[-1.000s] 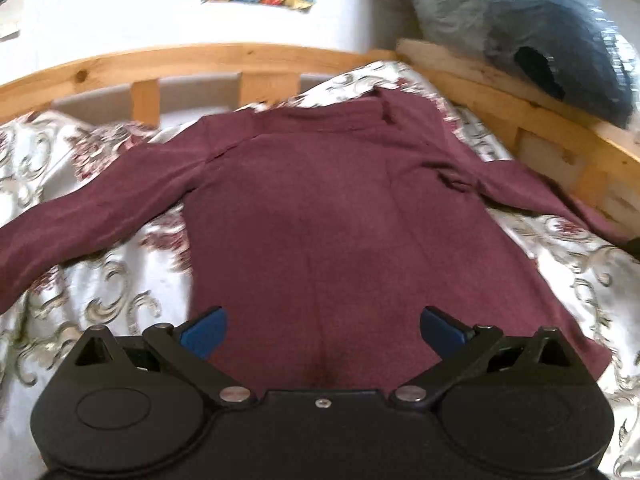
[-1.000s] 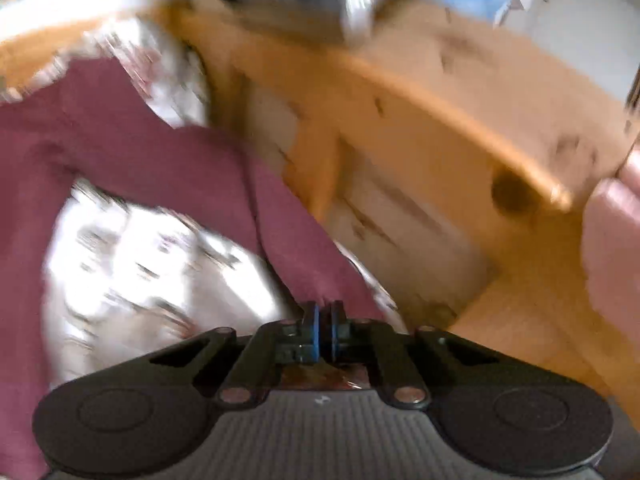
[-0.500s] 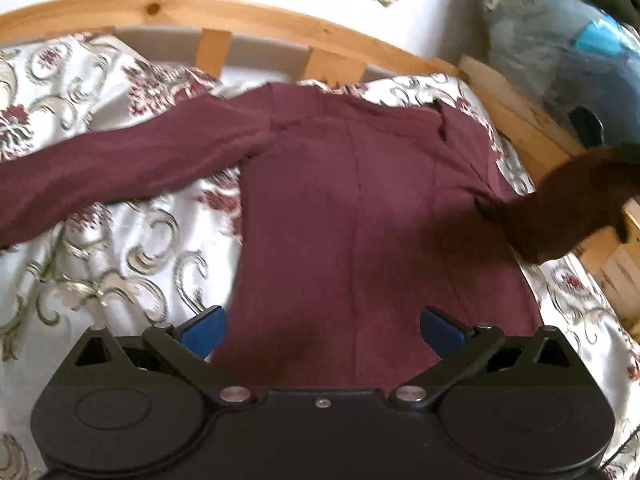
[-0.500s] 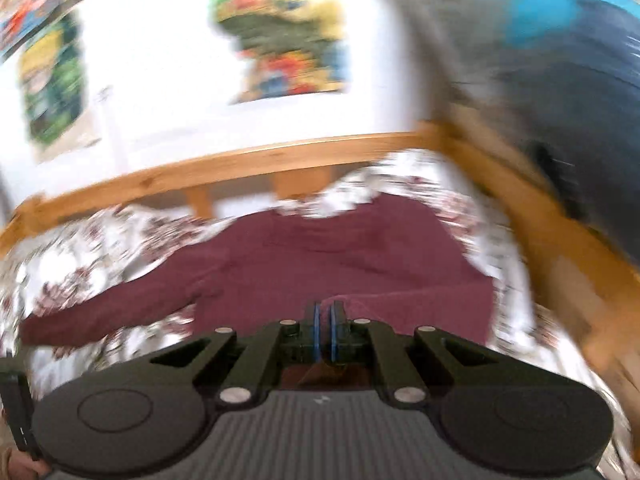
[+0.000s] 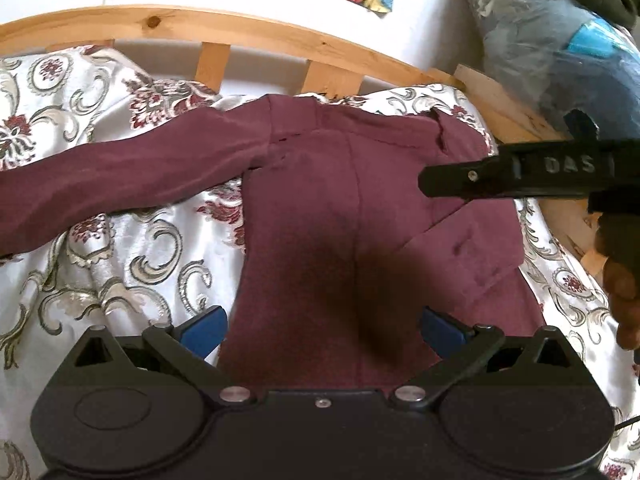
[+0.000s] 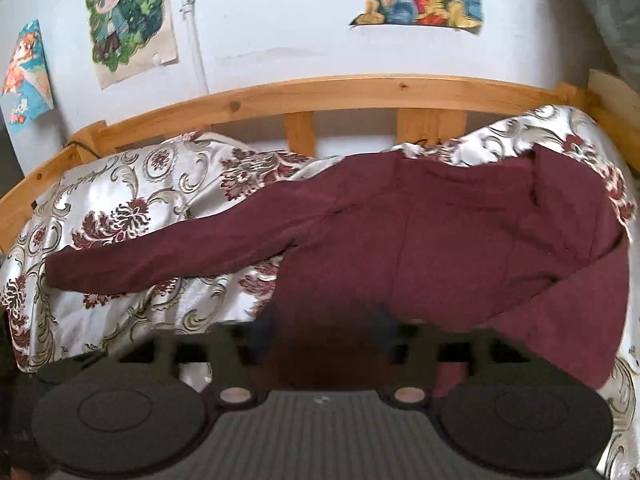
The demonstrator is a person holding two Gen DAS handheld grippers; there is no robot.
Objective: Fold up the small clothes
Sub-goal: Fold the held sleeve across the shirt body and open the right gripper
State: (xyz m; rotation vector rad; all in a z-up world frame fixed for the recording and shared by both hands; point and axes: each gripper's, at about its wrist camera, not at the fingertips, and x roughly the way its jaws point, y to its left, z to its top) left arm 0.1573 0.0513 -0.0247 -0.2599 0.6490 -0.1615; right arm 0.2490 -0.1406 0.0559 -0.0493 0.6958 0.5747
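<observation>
A maroon long-sleeved shirt (image 5: 320, 208) lies spread on a floral bedspread (image 5: 120, 264). Its left sleeve (image 6: 168, 256) stretches out to the left. Its right sleeve (image 5: 464, 248) lies folded across the body. My left gripper (image 5: 322, 326) hovers over the shirt's hem, open, with nothing between its blue pads (image 5: 204, 326). My right gripper (image 6: 324, 332) is blurred; its jaws are opening above the shirt's body and no cloth is pinched between them. From the left wrist it shows side-on (image 5: 430, 178) over the shirt's right half.
A wooden bed rail (image 6: 320, 94) curves along the far side and continues down the right (image 5: 504, 108). Posters (image 6: 128, 20) hang on the white wall. A plastic-wrapped bundle (image 5: 560, 48) sits at the far right. A person's hand (image 5: 620, 292) holds the right gripper.
The right gripper swung left from the bed's right edge, carrying the right sleeve over the body, then its shut jaws came apart and the sleeve dropped. The left gripper rolled and shifted a little.
</observation>
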